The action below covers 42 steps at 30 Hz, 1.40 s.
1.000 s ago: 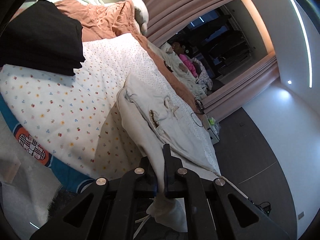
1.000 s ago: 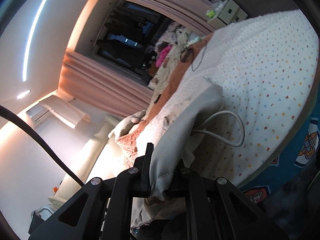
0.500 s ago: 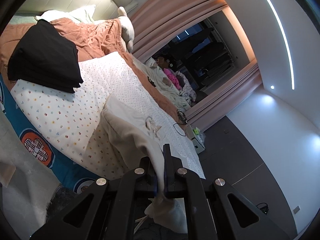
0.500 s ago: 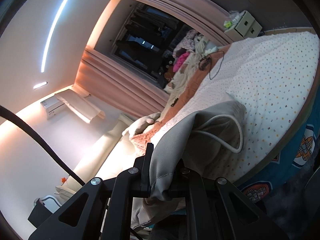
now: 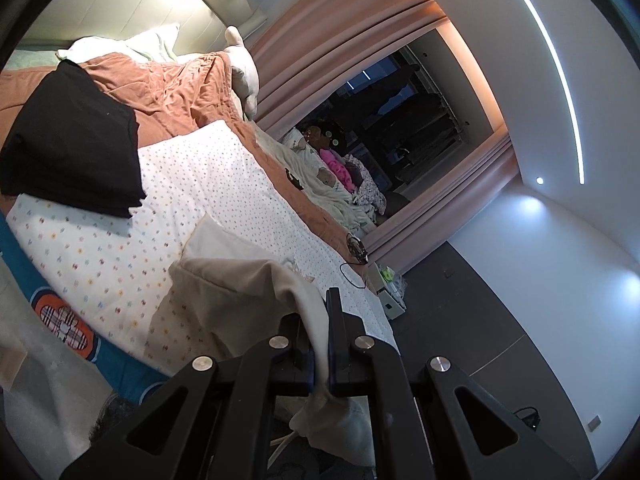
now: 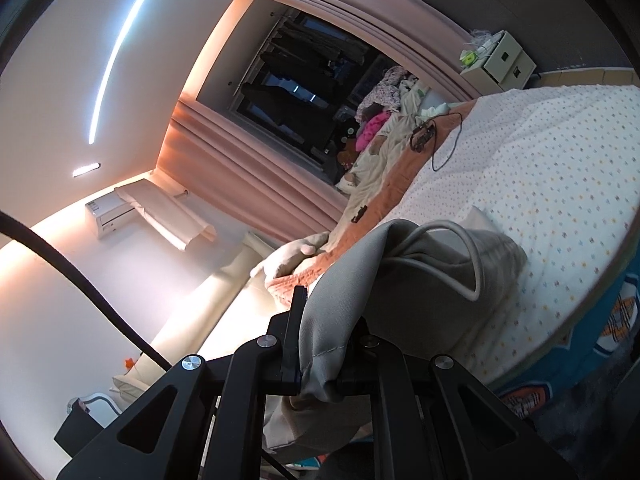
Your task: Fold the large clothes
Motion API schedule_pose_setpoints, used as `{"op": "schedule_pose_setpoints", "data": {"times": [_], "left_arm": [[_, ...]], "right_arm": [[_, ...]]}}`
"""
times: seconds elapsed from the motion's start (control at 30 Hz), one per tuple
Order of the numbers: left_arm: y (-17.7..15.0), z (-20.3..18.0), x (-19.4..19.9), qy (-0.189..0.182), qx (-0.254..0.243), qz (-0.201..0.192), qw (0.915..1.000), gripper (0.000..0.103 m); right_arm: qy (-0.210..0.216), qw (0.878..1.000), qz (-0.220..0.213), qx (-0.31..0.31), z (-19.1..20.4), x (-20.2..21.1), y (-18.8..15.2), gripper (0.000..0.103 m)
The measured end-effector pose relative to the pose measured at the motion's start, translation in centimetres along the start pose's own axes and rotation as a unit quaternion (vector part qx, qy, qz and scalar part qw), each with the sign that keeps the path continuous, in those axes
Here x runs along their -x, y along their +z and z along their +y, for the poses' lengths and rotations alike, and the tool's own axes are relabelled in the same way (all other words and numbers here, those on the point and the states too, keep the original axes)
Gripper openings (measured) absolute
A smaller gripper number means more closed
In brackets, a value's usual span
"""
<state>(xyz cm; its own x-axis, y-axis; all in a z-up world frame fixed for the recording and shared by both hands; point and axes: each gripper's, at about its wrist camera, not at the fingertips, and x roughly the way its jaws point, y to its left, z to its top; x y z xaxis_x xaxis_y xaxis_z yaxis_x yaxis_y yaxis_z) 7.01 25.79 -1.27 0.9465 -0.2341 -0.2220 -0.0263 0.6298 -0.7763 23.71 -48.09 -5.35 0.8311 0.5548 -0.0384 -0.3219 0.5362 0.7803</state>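
Note:
A large beige garment [image 5: 236,292] hangs between my two grippers over the near edge of the bed. My left gripper [image 5: 322,320] is shut on one edge of it, with cloth trailing below the jaws. My right gripper [image 6: 320,332] is shut on another edge of the same garment [image 6: 432,276], which bunches in front of the camera with a pale drawstring loop [image 6: 472,264] on it. The far part of the garment still lies on the dotted bedsheet [image 5: 208,184].
A folded black garment [image 5: 72,144] lies on the bed's left side, next to an orange quilt [image 5: 168,92] and pillows. A black cable and small device [image 6: 424,136] lie on the sheet. A pile of clothes [image 5: 340,176] and a bedside cabinet [image 6: 500,60] stand beyond.
Both grippers have lifted and pulled back from the bed with the garment, which now bunches up and covers less of the sheet.

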Motion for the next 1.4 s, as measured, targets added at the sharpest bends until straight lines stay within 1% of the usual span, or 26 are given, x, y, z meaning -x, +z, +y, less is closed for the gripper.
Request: {"op": "schedule_pose_setpoints", "data": {"times": [0.13, 0.27, 0.47, 0.57, 0.7, 0.83, 0.97, 1.2, 1.4], "left_arm": [[1.9, -0.7, -2.4, 0.001, -0.005, -0.004, 1.0, 0.006], [4.4, -1.2, -6.1, 0.009, -0.01, -0.003, 0.9999, 0.006], [7.9, -1.3, -12.1, 0.029, -0.01, 0.01, 0.9995, 0.006], [9.1, -0.9, -15.0, 0.043, -0.009, 0.018, 0.9989, 0.006], [10.5, 0.2, -18.9, 0.06, -0.005, 0.032, 0.9976, 0.006], [11.1, 1.7, -22.9, 0.08, -0.006, 0.048, 0.9956, 0.006], [11.4, 4.0, -26.4, 0.099, 0.006, 0.065, 0.993, 0.006], [10.8, 7.9, -31.5, 0.13, 0.022, 0.098, 0.9864, 0.006], [9.8, 10.2, -35.9, 0.158, 0.015, 0.128, 0.9789, 0.006]], "right_arm": [[0.002, 1.0, -0.003, 0.004, 0.0, -2.9, 1.8, 0.007], [-0.007, 1.0, 0.0, 0.001, -0.2, -6.8, 4.1, 0.007], [-0.015, 1.0, 0.006, -0.002, -0.2, -12.7, 6.8, 0.007], [-0.024, 1.0, 0.01, -0.001, -0.3, -15.8, 8.0, 0.007], [-0.037, 0.999, 0.015, -0.003, -0.6, -18.9, 9.2, 0.007], [-0.055, 0.998, 0.025, -0.009, -1.3, -22.3, 10.0, 0.008], [-0.068, 0.997, 0.035, -0.017, -2.3, -25.5, 10.3, 0.008], [-0.104, 0.992, 0.057, -0.035, -3.9, -30.3, 10.0, 0.011], [-0.138, 0.986, 0.08, -0.055, -5.1, -33.8, 9.3, 0.012]]}}
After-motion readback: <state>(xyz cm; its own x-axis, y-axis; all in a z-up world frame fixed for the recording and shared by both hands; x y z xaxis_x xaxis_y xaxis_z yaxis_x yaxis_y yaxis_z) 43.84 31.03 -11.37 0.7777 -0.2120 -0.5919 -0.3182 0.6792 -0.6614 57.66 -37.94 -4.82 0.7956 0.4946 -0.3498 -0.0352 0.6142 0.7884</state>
